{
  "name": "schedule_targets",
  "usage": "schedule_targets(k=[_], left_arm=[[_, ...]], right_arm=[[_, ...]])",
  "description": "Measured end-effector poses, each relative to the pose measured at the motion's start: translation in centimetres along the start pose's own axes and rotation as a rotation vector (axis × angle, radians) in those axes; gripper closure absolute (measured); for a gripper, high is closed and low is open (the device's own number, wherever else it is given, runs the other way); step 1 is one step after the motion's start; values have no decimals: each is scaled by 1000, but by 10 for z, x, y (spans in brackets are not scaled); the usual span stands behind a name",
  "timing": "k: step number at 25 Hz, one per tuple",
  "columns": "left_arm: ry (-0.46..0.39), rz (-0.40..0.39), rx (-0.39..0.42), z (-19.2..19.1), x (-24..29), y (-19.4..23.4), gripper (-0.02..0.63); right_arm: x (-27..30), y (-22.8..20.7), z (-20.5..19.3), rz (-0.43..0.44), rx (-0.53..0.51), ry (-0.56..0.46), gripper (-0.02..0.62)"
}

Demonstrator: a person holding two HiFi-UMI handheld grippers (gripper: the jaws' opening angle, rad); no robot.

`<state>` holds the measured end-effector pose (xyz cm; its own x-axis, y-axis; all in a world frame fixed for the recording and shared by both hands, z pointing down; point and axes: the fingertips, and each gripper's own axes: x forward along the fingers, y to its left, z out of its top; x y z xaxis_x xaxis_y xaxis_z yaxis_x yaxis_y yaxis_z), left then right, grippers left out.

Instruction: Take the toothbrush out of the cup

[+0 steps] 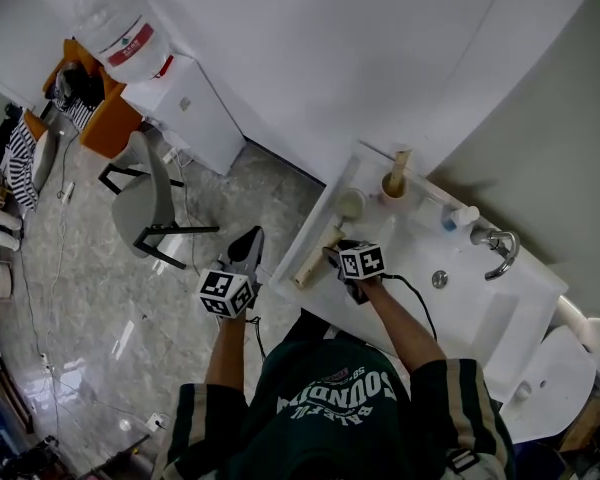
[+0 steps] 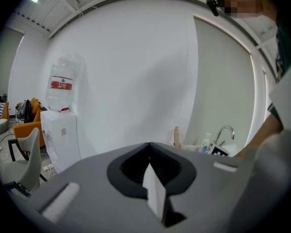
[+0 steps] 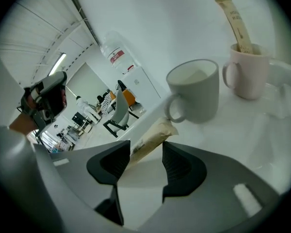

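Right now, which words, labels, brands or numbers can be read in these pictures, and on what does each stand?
Nothing reads clearly.
Water bottle label: white print on red, too small.
Toothbrush wrapper in the pink mug: dark print, blurred.
Second toothbrush wrapper, lying beside the white mug: dark print, blurred.
Green shirt: pale arched letters, upside down, unclear.
Marker cubes: black-and-white patterns, no words.

- The left gripper [image 2: 149, 148] has its grey jaws closed together, with nothing between them.
- A water dispenser [image 2: 59, 139] with an upturned bottle [image 2: 63, 84] stands against the white wall at left.
- A grey chair [image 2: 28, 160] is near the lower left edge.
- At right, a slim tan packet [image 2: 176, 136] stands upright (too small to tell more) near a chrome faucet [image 2: 225, 131].
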<state>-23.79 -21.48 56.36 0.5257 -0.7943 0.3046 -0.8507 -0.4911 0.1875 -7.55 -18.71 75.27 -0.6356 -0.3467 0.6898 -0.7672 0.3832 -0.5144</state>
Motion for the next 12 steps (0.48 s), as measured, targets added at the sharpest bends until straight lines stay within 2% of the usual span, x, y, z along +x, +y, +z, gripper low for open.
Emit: schedule_targets(k=[5,10,11,12], left_arm=[[5,-30,6,0,11,-10,555],[-1,-61,12,2,24,-22,555],[-1,-67,13,3,27,-24,555],[-2,-74,14,4,30,-27,555]], right_arm=[[-16,-20,-1,-59,-1,-17,410],[-36,-31,7,-77,-6,-66,414],[-41,-31,10,-78,-16,-80,426],[-47,-32,13,-82,-30,-98,466]])
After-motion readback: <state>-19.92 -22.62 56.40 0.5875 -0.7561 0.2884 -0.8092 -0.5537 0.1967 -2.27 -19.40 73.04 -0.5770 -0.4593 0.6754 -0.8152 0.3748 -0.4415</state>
